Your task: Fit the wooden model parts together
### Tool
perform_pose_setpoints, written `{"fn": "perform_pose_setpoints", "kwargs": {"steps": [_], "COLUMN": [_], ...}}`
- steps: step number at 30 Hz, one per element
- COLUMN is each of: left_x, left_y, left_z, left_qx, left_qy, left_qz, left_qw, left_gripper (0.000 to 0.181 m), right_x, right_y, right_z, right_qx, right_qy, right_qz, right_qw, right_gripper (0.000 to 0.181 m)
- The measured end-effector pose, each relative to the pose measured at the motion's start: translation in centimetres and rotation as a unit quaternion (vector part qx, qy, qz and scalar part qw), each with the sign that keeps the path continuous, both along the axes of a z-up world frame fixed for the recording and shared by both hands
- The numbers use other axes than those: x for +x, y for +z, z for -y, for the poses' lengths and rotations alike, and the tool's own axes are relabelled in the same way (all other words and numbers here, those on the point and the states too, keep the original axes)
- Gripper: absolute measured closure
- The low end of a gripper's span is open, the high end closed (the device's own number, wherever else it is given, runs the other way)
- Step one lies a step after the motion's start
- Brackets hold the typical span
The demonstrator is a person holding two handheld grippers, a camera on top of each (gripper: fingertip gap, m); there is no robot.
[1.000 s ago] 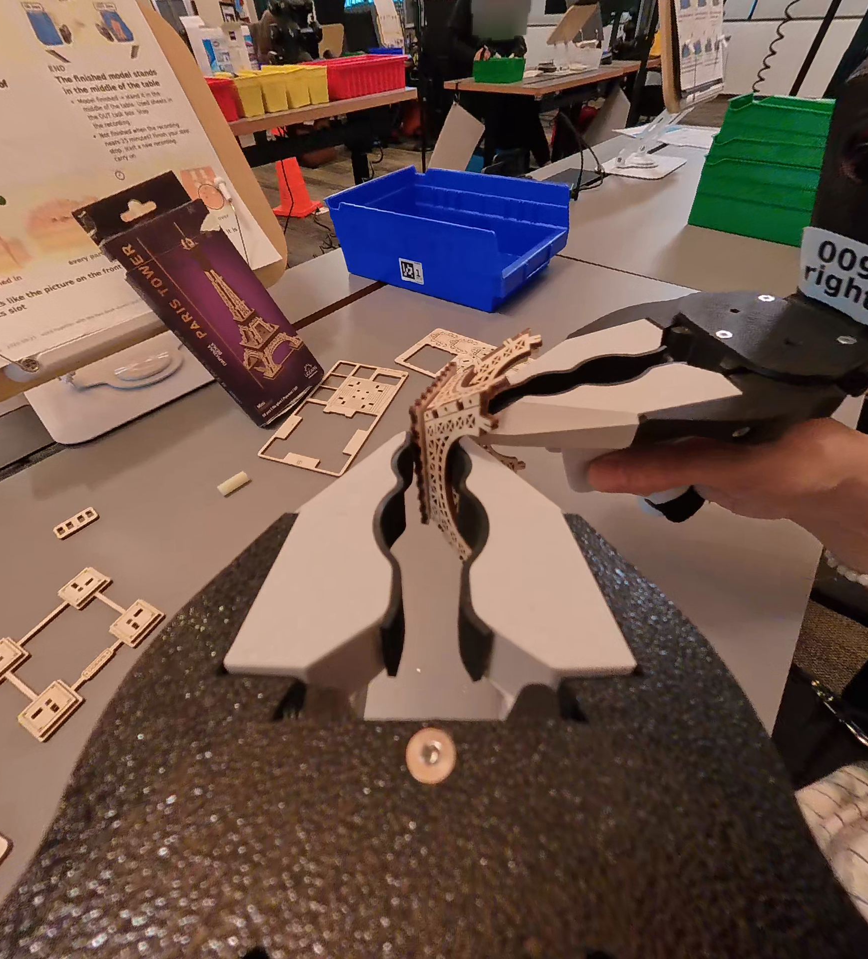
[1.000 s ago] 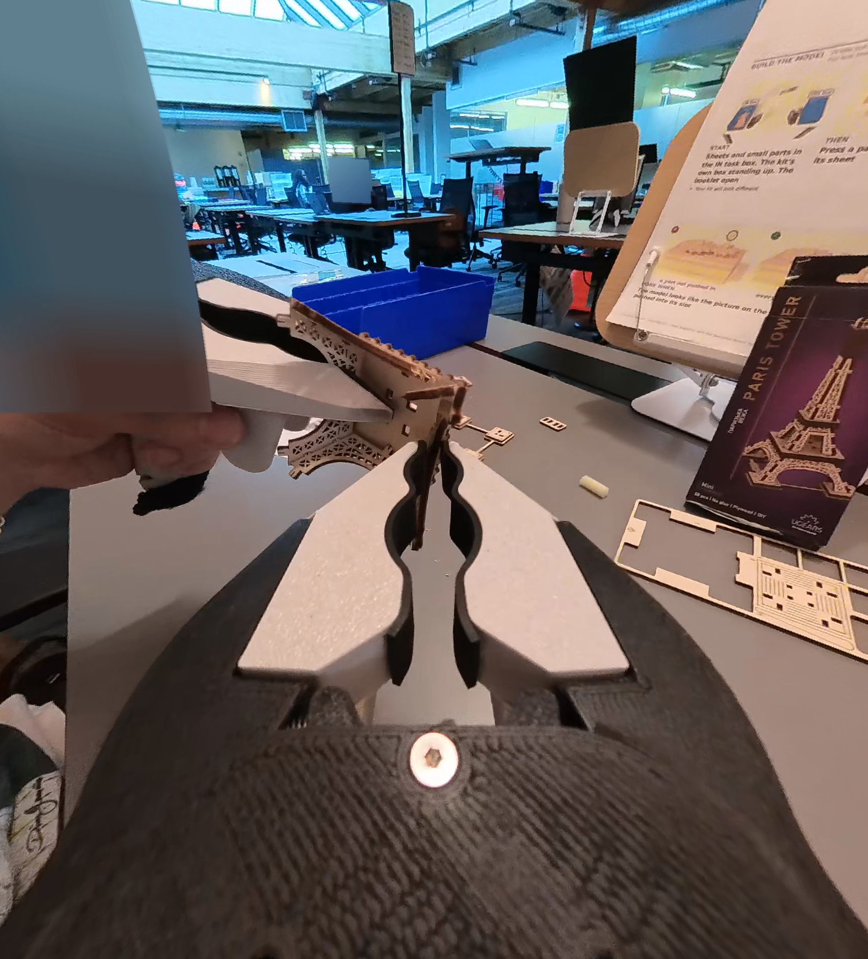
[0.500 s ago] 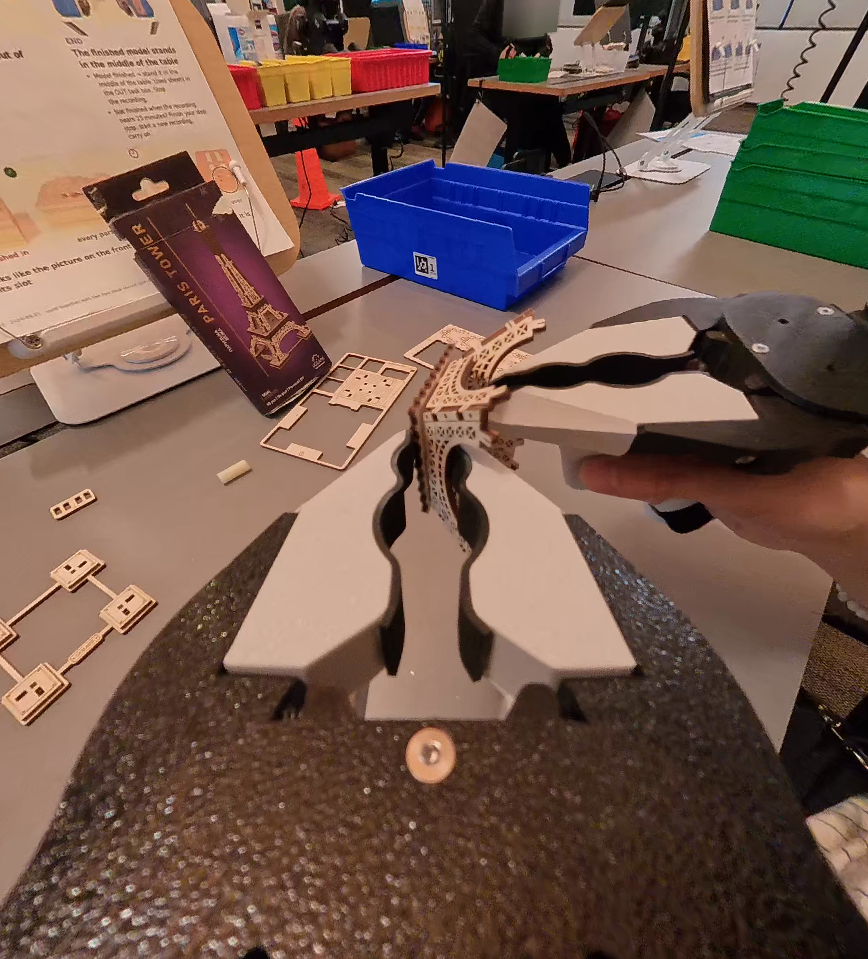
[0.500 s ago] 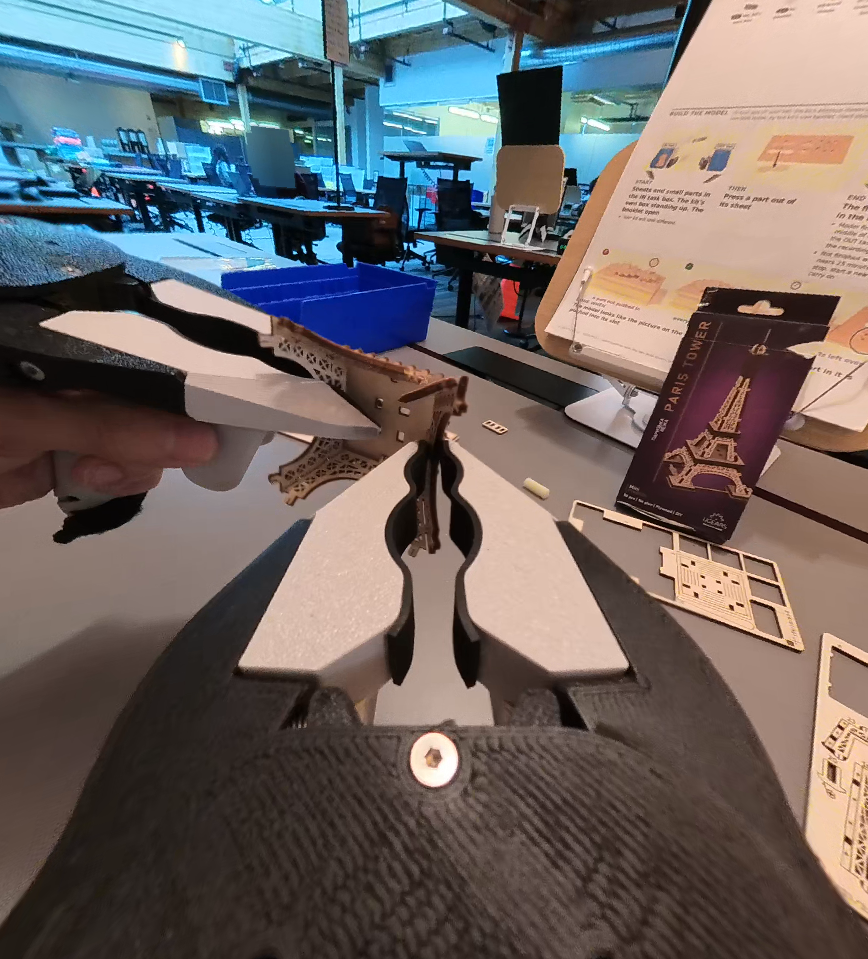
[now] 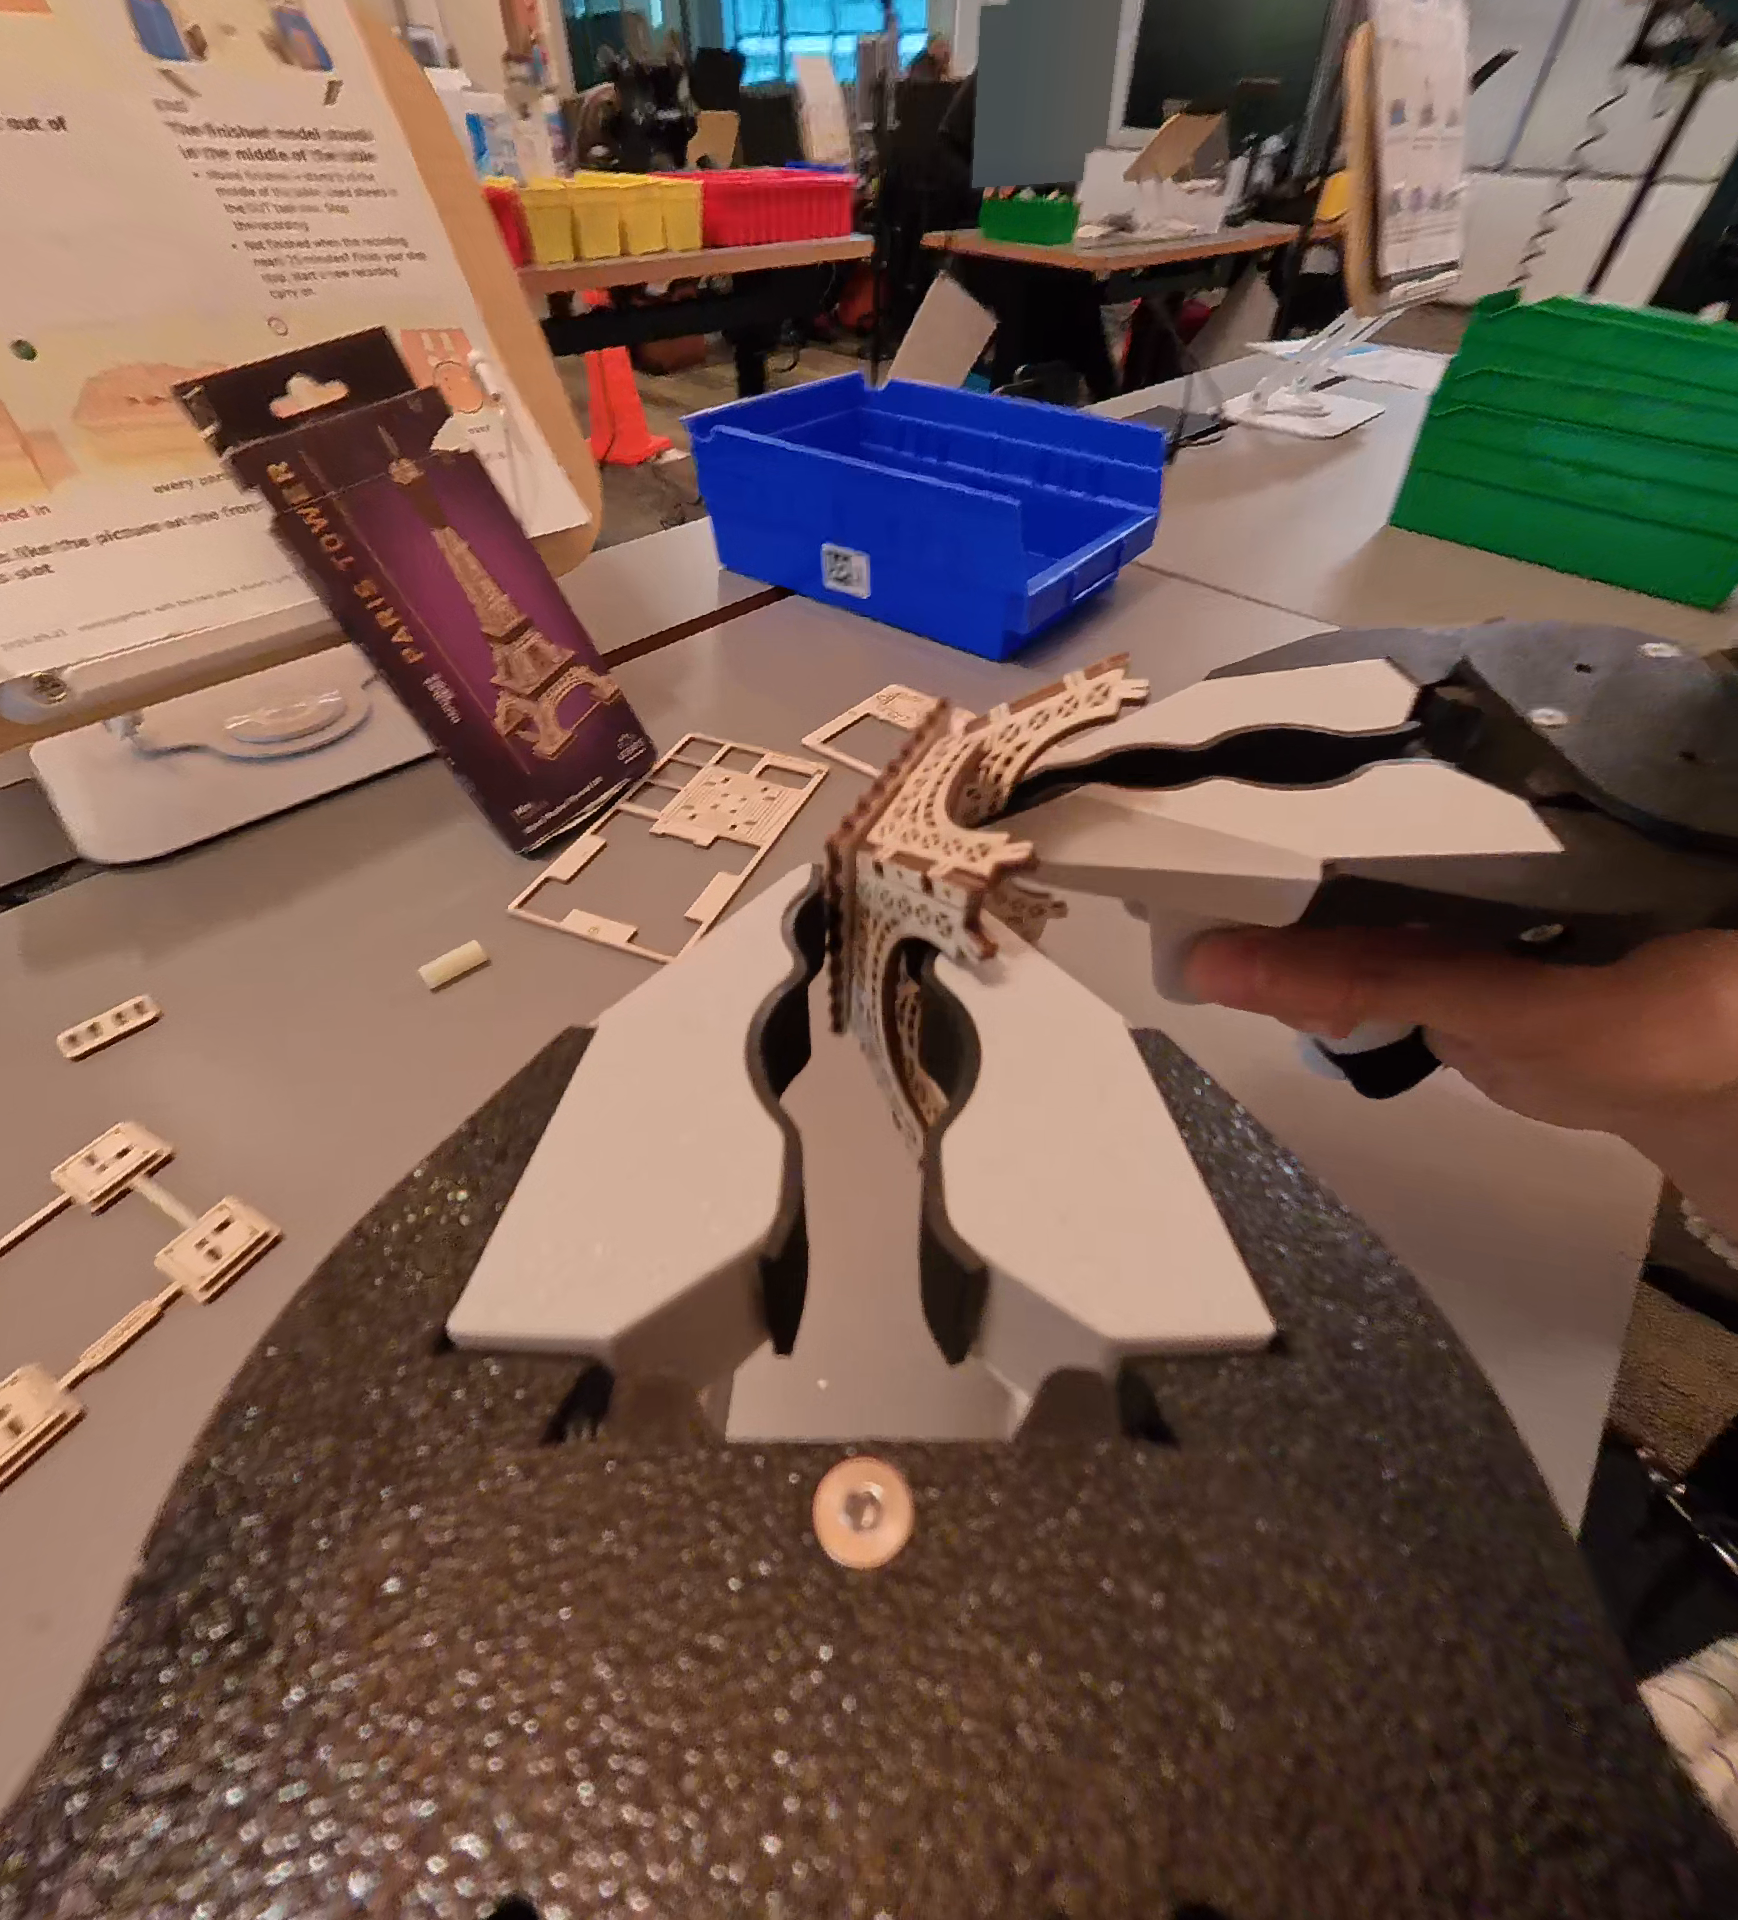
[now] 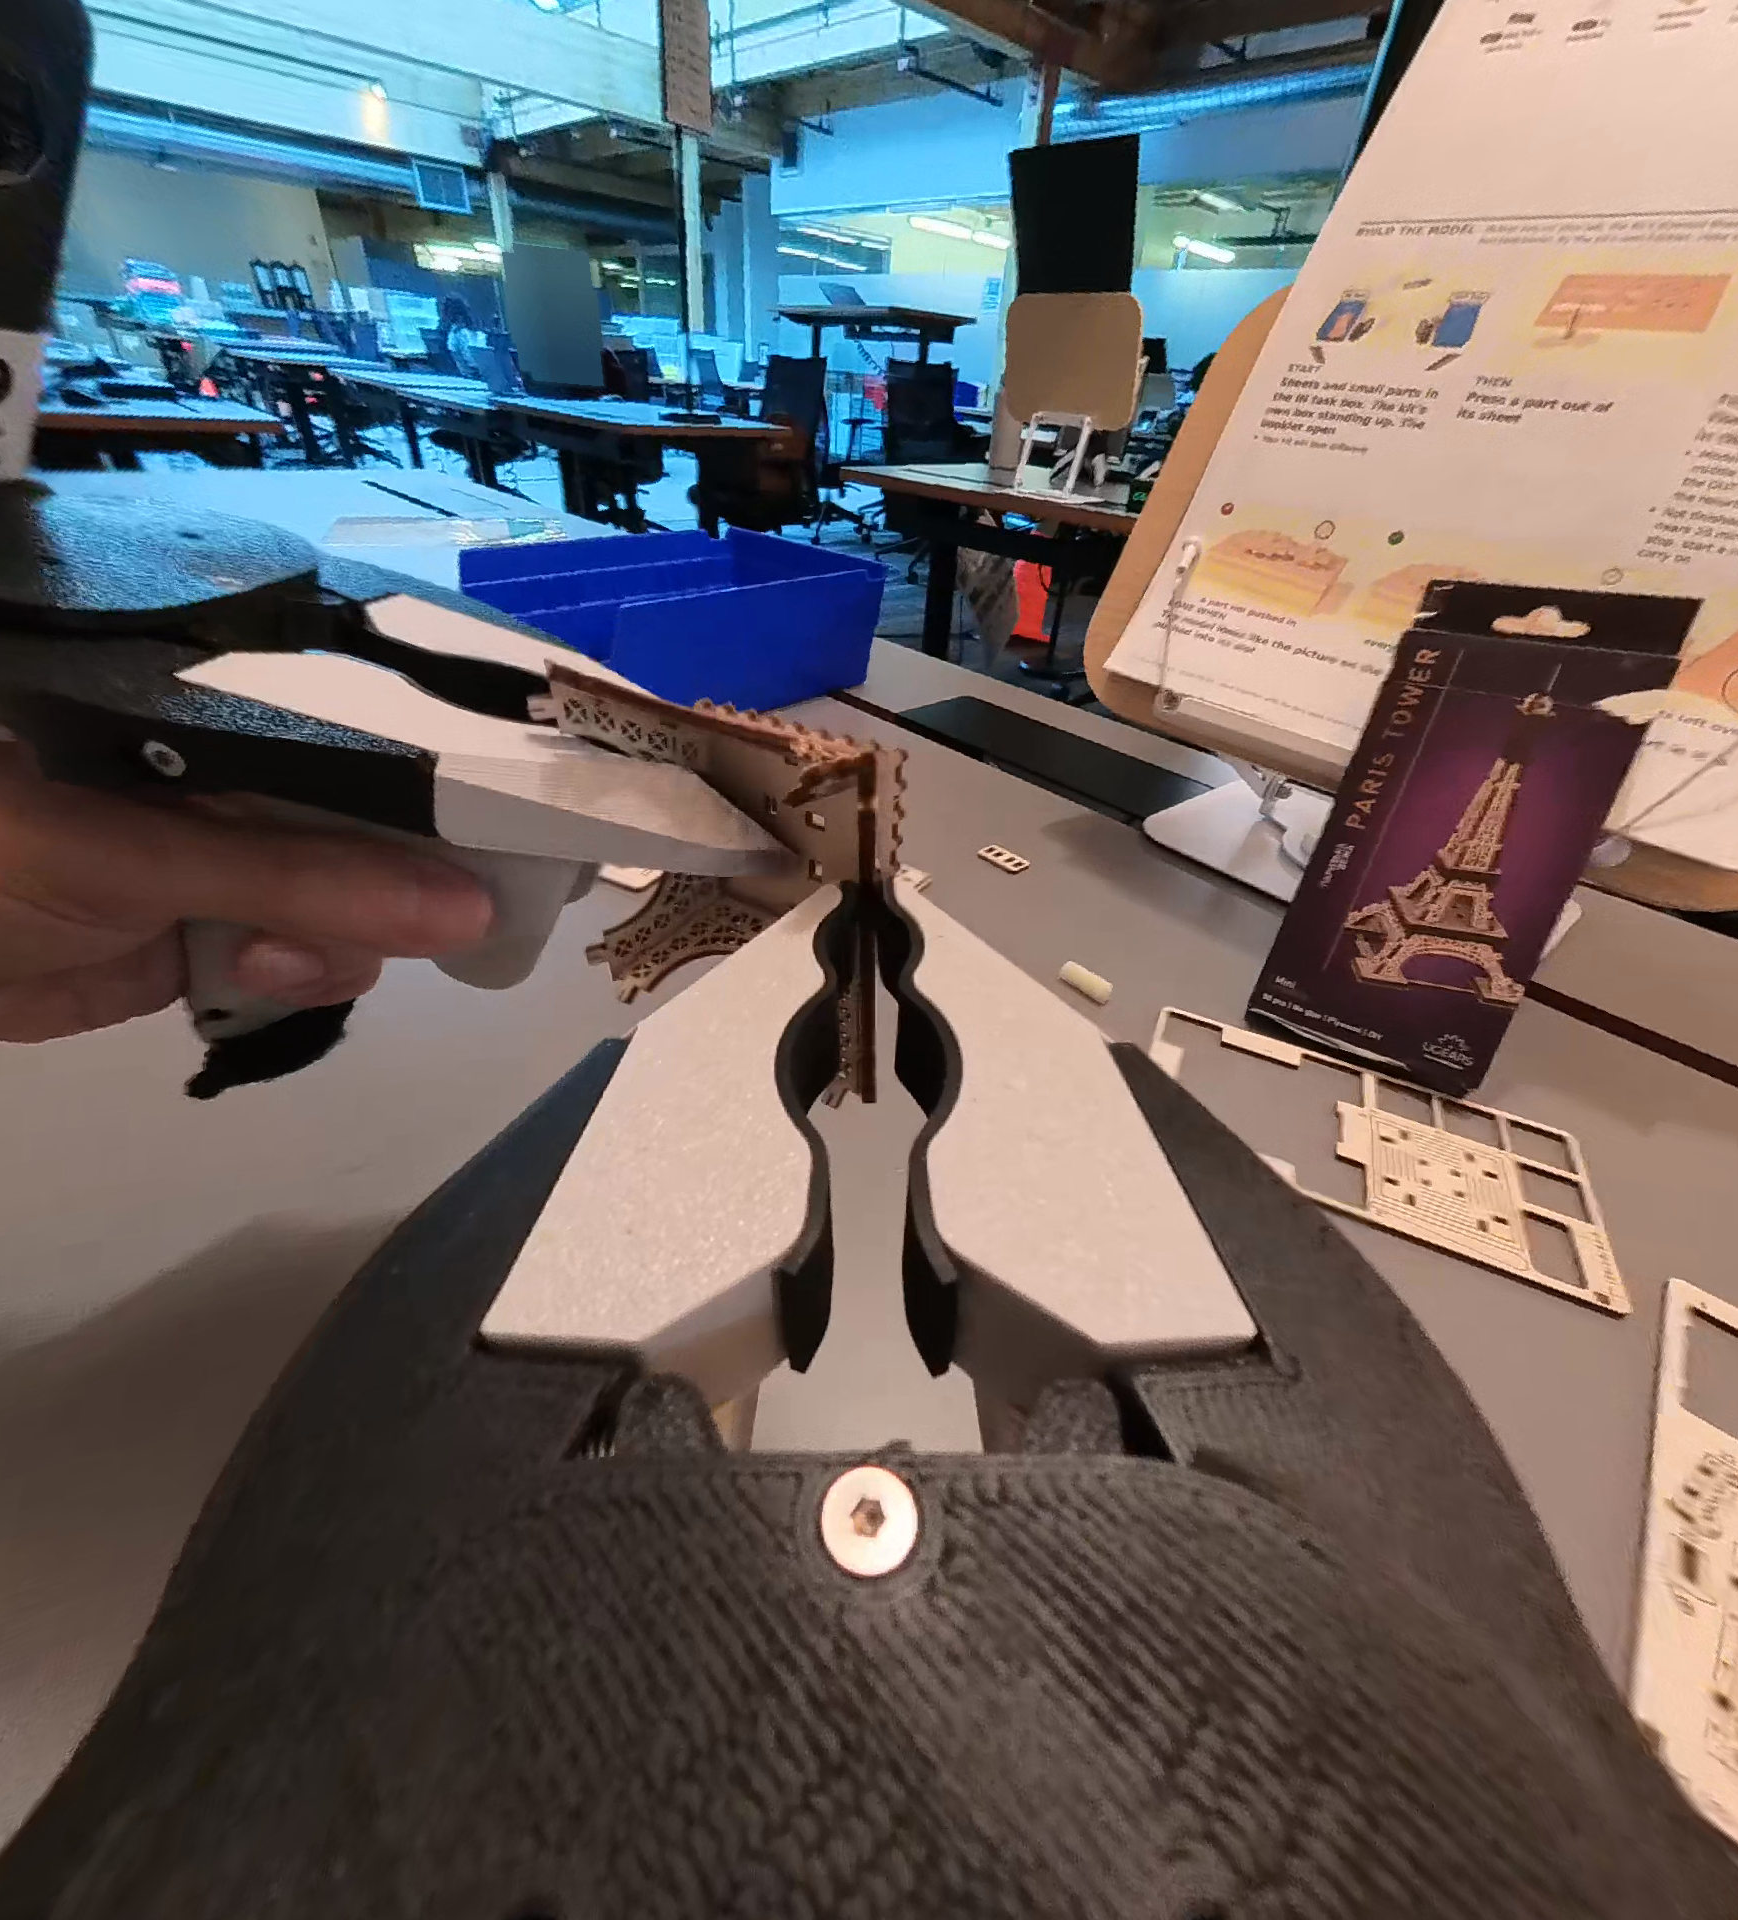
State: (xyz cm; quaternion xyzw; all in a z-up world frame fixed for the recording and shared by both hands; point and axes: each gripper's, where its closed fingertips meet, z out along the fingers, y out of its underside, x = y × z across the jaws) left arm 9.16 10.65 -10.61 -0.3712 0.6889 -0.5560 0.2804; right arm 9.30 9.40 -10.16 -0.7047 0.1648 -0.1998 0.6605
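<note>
My left gripper (image 5: 870,914) is shut on a wooden lattice tower panel (image 5: 886,997) and holds it above the grey table. My right gripper (image 5: 1062,800) comes in from the right, shut on a second curved lattice panel (image 5: 1021,748). The two panels meet at a toothed corner edge between the grippers. In the right wrist view my right gripper (image 6: 860,904) grips its panel (image 6: 860,1018) edge-on. The left gripper (image 6: 678,769) reaches in from the left with its panel (image 6: 730,748), at a right angle to the other.
On the table lie a wooden base frame with square feet (image 5: 86,1309), a small slotted piece (image 5: 106,1027), a white peg (image 5: 452,964) and part sheets (image 5: 678,842) (image 6: 1457,1184). The purple kit box (image 5: 449,613) leans on an instruction board. A blue bin (image 5: 927,509) stands behind, green bins (image 5: 1613,468) to the right. Only a small space, under 4 cm, lies between the two pairs of fingers.
Both grippers stay shut on their panels, which stay touching at the corner. The right gripper has turned and levelled a little, and both views have shifted slightly.
</note>
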Motion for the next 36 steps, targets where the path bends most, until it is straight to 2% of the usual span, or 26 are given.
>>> {"fn": "perform_pose_setpoints", "kwargs": {"steps": [2,8,11,13,18,23,36], "left_x": [-0.11,0.04,0.13,0.04,0.2,0.37,0.42], "left_y": [0.01,0.06,-0.26,-0.38,-0.57,-0.51,-0.76], "left_z": [0.29,0.26,0.45,0.71,0.78,0.6,0.63], "left_qx": [-0.011,-0.004,-0.011,-0.016,-0.002,-0.003,0.0], "left_qy": [-0.014,-0.014,-0.02,-0.03,-0.028,-0.025,-0.02], "left_qz": [0.003,0.027,0.018,0.014,0.017,0.016,0.002], "left_qw": [1.0,1.0,1.0,0.999,0.999,1.0,1.0], "left_gripper": [0.165,0.171,0.163,0.174,0.174,0.174,0.174], "right_x": [-0.3,-0.15,-0.58,-0.48,-0.28,0.18,0.27], "right_y": [-0.1,-0.18,-0.19,-0.43,-0.7,-0.68,-0.67], "right_z": [-0.25,-0.13,-0.44,-0.44,-0.41,-0.41,-0.66], "right_qx": [0.01,0.035,0.05,0.043,0.038,0.018,0.008], "right_qy": [0.019,0.024,0.049,0.044,0.038,0.004,-0.008], "right_qz": [-0.023,-0.056,-0.082,-0.078,-0.075,-0.039,-0.007], "right_qw": [1.0,0.998,0.994,0.995,0.996,0.999,1.0], "right_gripper": [0.181,0.181,0.181,0.181,0.181,0.165,0.178]}}
